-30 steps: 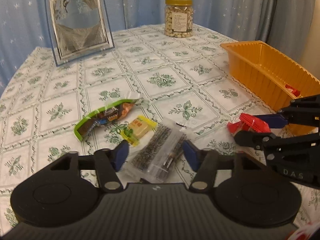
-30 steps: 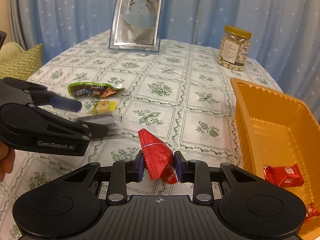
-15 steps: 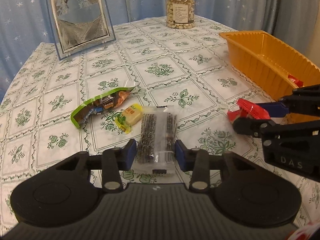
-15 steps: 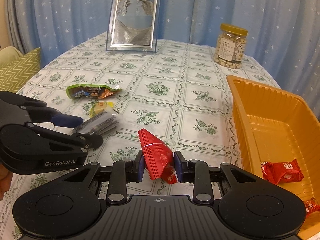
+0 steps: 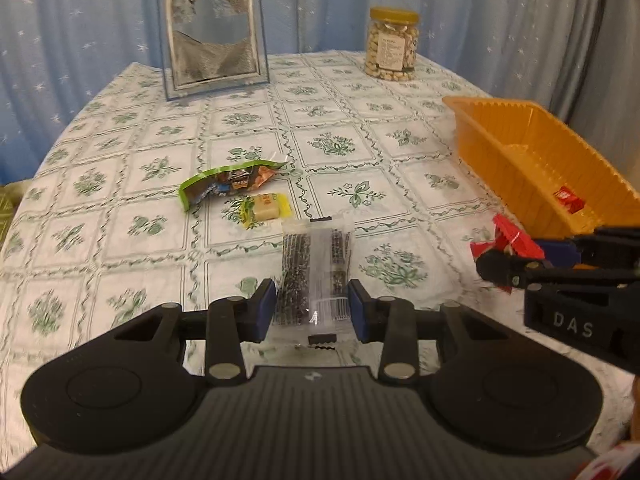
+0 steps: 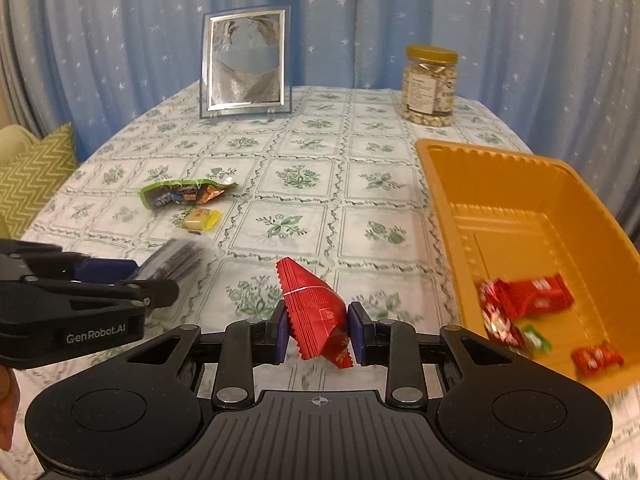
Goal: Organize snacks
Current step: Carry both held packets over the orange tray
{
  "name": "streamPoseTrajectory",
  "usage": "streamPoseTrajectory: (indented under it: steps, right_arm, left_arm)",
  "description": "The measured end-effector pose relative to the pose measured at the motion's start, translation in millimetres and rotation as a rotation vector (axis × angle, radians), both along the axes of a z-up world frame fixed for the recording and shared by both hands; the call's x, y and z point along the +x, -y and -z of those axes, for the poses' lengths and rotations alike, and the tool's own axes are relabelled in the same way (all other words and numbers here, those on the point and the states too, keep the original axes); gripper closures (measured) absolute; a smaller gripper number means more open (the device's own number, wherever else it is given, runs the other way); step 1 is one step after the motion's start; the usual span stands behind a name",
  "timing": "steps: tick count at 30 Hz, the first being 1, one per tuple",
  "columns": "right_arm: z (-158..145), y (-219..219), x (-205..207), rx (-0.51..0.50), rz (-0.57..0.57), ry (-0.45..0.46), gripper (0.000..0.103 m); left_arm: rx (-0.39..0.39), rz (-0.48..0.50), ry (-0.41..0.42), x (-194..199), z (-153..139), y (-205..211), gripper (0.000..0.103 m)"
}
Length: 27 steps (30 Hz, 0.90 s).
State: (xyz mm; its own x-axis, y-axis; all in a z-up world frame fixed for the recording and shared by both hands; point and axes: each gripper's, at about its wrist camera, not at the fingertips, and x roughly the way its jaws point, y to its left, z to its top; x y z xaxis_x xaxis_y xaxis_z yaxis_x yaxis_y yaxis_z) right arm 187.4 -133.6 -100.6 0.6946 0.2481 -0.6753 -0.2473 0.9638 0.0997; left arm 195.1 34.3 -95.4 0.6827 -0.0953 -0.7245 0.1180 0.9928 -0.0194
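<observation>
My left gripper is shut on a clear packet of dark sesame bars, which hangs above the tablecloth; the same packet shows at the left of the right wrist view. My right gripper is shut on a red snack packet, also seen from the left wrist view as a red snack packet in black jaws. An orange tray stands at the right and holds several red packets. A green snack bag and a small yellow candy lie on the cloth.
A jar of nuts and a framed picture stand at the far side of the round table. A green zigzag cushion lies beyond the table's left edge. Blue star curtains hang behind.
My left gripper closed on the sesame bar packet and lifted it off the cloth. My right gripper rose a little with the red packet, and more of the tray's inside came into view.
</observation>
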Motion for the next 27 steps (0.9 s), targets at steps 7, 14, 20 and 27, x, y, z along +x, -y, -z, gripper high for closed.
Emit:
streamPoseTrajectory:
  steps: [7,14,20,27]
  right_arm:
    - [-22,5,-34,0.038,0.015,0.006,0.072]
    - [-41,18,-64,0.054,0.038,0.022,0.072]
    - [-58,39,-81,0.064,0.084,0.046,0.072]
    - [-73,66,-95,0.083,0.138,0.075,0.072]
  left_arm:
    - [-0.043,-0.045,0.018,-42,-30,9,0.068]
    - [-0.07,-0.038,0.043,-74,-57,23,0.068]
    - [-0.07,-0.018,0.066,-90,-74,38,0.068]
    - [-0.062,0.016,0.091,-100,-89,59,0.068]
